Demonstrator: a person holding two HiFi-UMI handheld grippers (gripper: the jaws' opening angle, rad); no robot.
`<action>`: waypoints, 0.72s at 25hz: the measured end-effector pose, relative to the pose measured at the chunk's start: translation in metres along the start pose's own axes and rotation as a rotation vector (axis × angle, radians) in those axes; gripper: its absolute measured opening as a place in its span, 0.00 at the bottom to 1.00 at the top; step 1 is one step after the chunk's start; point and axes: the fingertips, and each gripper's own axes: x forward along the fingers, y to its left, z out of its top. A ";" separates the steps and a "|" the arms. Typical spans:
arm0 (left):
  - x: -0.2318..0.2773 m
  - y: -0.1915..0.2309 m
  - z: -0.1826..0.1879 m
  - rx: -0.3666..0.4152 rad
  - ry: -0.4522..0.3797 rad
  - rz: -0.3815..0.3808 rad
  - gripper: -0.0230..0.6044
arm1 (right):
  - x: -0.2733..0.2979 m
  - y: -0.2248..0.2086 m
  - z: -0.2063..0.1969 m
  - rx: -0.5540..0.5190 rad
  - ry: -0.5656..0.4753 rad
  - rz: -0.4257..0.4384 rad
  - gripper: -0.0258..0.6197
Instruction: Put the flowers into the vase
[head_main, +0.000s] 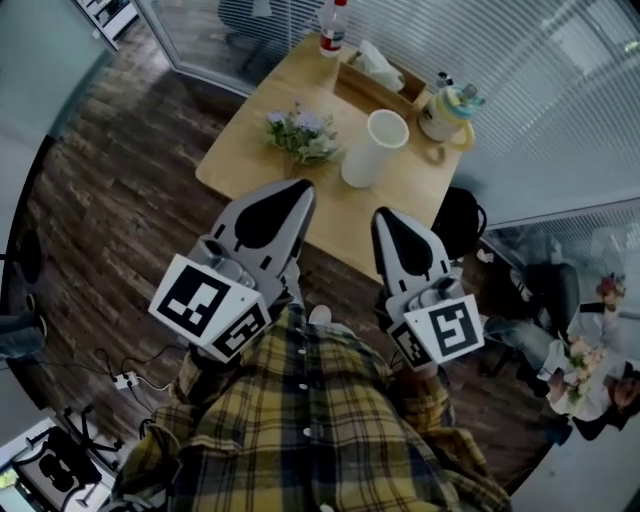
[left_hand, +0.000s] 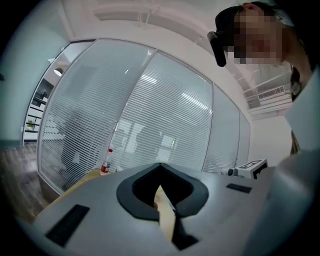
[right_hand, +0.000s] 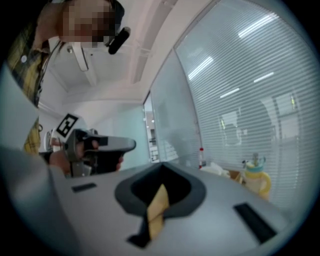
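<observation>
Head view: the left gripper (head_main: 298, 192) and right gripper (head_main: 386, 216) are held close to the chest, pointing roughly level toward the bench (head_main: 250, 165), jaws clenched on nothing. The flowers (head_main: 300, 135) lie well ahead of the left jaws, and the vase (head_main: 375, 148) stands ahead of the right jaws. A careless reach could topple the tall vase, and clenched jaws would shove the bunch rather than grasp it.

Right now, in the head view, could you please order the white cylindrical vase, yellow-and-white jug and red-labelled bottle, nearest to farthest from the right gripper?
From the right gripper:
1. White cylindrical vase, centre, just ahead.
2. Yellow-and-white jug, further right.
3. Red-labelled bottle, far end.
</observation>
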 end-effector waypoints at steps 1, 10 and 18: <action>0.008 0.011 0.004 0.001 0.004 -0.005 0.05 | 0.011 -0.003 0.003 0.002 -0.002 -0.005 0.06; 0.065 0.103 0.026 0.000 0.073 -0.053 0.05 | 0.102 -0.028 0.020 0.022 -0.007 -0.057 0.06; 0.100 0.140 0.020 -0.006 0.153 -0.129 0.05 | 0.140 -0.046 0.018 0.046 0.006 -0.139 0.06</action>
